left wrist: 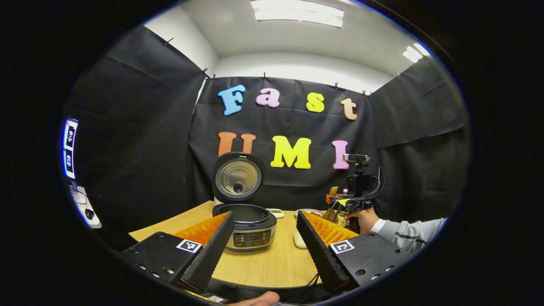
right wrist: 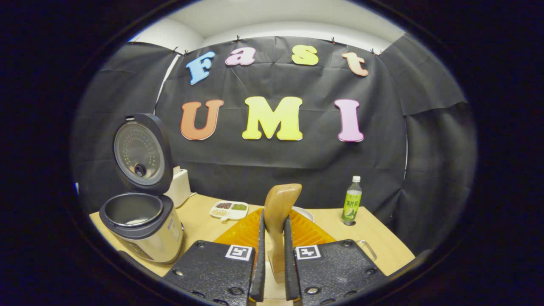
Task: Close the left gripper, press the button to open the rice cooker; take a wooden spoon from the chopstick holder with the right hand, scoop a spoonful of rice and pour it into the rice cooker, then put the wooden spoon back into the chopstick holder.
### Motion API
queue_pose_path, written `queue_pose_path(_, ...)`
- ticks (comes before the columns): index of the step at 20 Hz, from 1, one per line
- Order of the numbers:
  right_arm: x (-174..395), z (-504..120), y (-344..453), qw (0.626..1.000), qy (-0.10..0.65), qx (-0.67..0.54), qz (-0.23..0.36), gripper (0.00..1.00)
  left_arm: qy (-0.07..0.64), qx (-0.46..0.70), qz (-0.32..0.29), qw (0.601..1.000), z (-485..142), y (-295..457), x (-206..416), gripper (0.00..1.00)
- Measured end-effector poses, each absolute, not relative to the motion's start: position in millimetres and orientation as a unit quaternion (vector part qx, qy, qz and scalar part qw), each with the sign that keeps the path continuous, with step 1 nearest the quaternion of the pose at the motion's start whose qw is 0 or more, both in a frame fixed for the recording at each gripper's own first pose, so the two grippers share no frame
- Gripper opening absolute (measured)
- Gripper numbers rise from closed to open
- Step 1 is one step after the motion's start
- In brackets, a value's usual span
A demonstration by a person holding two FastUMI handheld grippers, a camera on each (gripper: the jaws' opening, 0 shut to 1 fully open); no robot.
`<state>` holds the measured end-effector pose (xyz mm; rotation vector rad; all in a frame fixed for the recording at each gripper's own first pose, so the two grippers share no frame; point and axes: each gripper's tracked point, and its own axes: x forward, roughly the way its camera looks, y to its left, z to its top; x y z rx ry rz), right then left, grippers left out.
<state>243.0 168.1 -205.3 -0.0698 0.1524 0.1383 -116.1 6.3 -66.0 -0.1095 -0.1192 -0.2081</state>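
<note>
Your right tool [right wrist: 274, 265] is clamped on the wooden spoon [right wrist: 278, 214], both fingers pressing its handle, the bowl standing upright above them and turned edge-on, so you cannot tell from here whether it carries rice. Your left tool [left wrist: 265, 250] hangs back with its fingers spread wide and nothing between them, looking across the counter [left wrist: 276, 265] at the rice cooker [left wrist: 250, 227].

The cooker's lid [right wrist: 140, 155] is up, so the button step looks done. Its inner pot [right wrist: 131, 210] shows bare metal; any grains at the bottom are too faint to tell. A small divided dish [right wrist: 228, 209] near the back wall holds something dark in one part and something green in another. A white bowl rim peeks out just behind the spoon, contents hidden. A green bottle [right wrist: 352, 206] stands well to the right.

Watch the grip: the handle is smooth and held low, so the spoon could pivot as you tip it and scatter rice onto the counter. Swinging left, mind the raised lid.
</note>
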Motion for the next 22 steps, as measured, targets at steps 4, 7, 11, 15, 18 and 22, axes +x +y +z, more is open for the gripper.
queue_pose_path(4, 248, -228, 154, 0.995, 0.080, -0.041, 0.036, 0.24, -0.055, -0.052, -0.104, 0.992, -69, 4, -113, 0.94)
queue_pose_path(7, 250, -244, 141, 0.995, 0.079, -0.066, 0.009, 0.24, -0.049, -0.050, -0.112, 0.991, -71, -2, -110, 0.94)
queue_pose_path(11, 239, -258, 160, 0.995, 0.082, -0.056, 0.032, 0.24, -0.043, -0.049, -0.118, 0.991, -75, -9, -108, 0.94)
queue_pose_path(15, 226, -267, 179, 0.991, 0.119, -0.034, 0.046, 0.21, -0.037, -0.046, -0.120, 0.991, -77, -12, -107, 0.94)
queue_pose_path(18, 222, -268, 182, 0.990, 0.129, -0.025, 0.052, 0.18, -0.039, -0.043, -0.121, 0.991, -77, -12, -108, 0.94)
queue_pose_path(22, 213, -265, 187, 0.986, 0.147, 0.054, 0.060, 0.16, -0.037, -0.046, -0.123, 0.991, -79, -12, -107, 0.94)
